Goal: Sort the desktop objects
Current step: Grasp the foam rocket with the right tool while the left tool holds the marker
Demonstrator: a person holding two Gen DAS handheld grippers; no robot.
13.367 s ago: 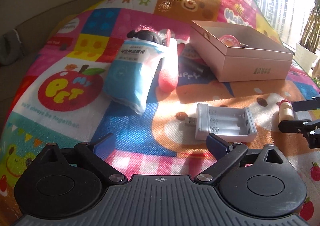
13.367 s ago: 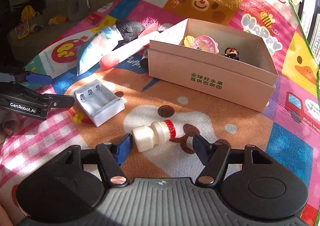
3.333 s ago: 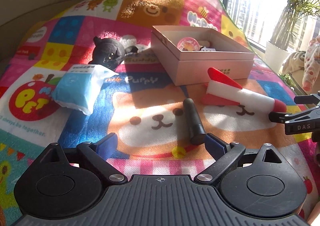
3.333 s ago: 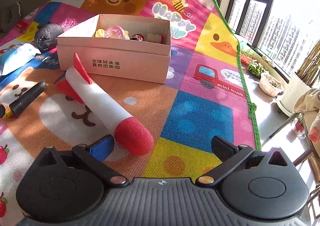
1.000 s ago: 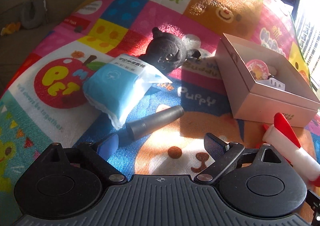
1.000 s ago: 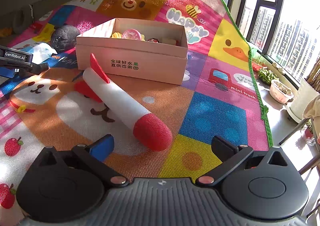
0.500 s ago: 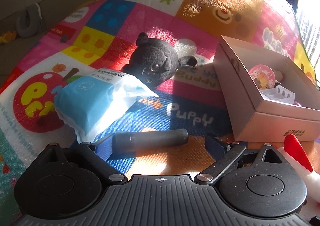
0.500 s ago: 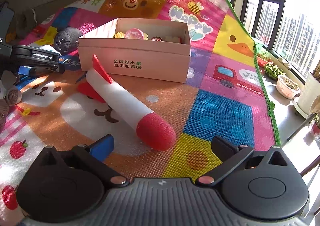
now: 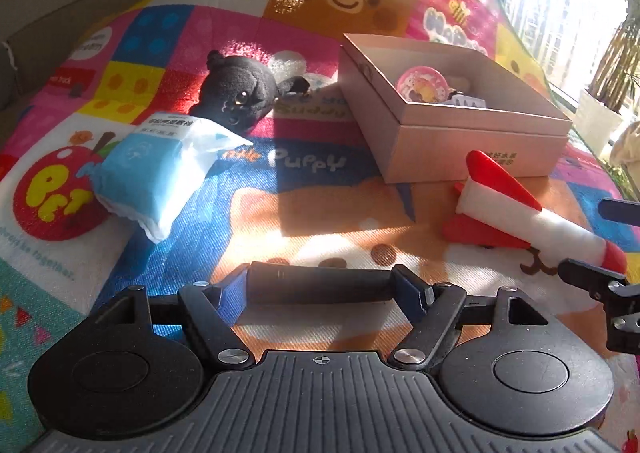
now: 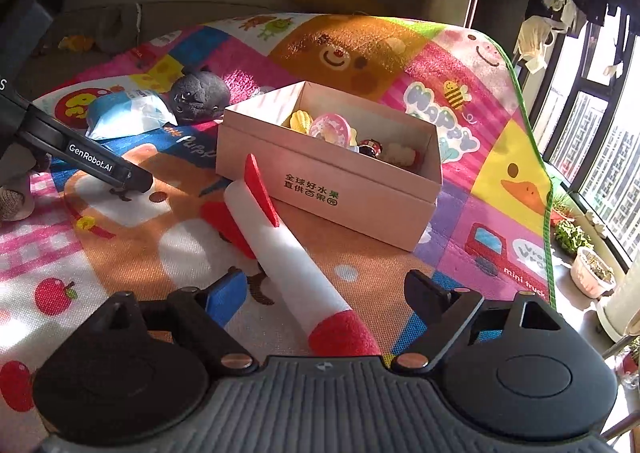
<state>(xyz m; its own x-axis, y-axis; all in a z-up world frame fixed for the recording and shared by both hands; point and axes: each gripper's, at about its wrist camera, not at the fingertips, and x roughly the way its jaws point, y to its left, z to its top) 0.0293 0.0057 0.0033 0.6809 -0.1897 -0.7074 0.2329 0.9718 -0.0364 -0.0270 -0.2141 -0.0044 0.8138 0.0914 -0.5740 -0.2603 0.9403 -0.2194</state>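
A black cylinder (image 9: 320, 285) lies crosswise between the fingers of my left gripper (image 9: 320, 285). Its jaws are closing and the blue pads touch both ends of the cylinder. A foam rocket (image 10: 288, 253), white with red fins and a red nose, lies on the play mat in front of the pink cardboard box (image 10: 320, 189). My right gripper (image 10: 324, 295) straddles the rocket's red nose. Its jaws are closing, with a gap still on each side of the nose. In the left wrist view the rocket (image 9: 520, 213) lies to the right of the box (image 9: 472, 149).
A black plush toy (image 9: 240, 97) and a blue tissue pack (image 9: 152, 169) lie at the left on the colourful mat (image 9: 360, 213). The box holds several small toys. The mat's green edge (image 10: 536, 157) borders a window ledge with potted plants (image 10: 592, 273).
My left gripper swung over the black cylinder and its jaws narrowed onto both ends. The right gripper moved closer along the rocket and its jaws narrowed around the red nose.
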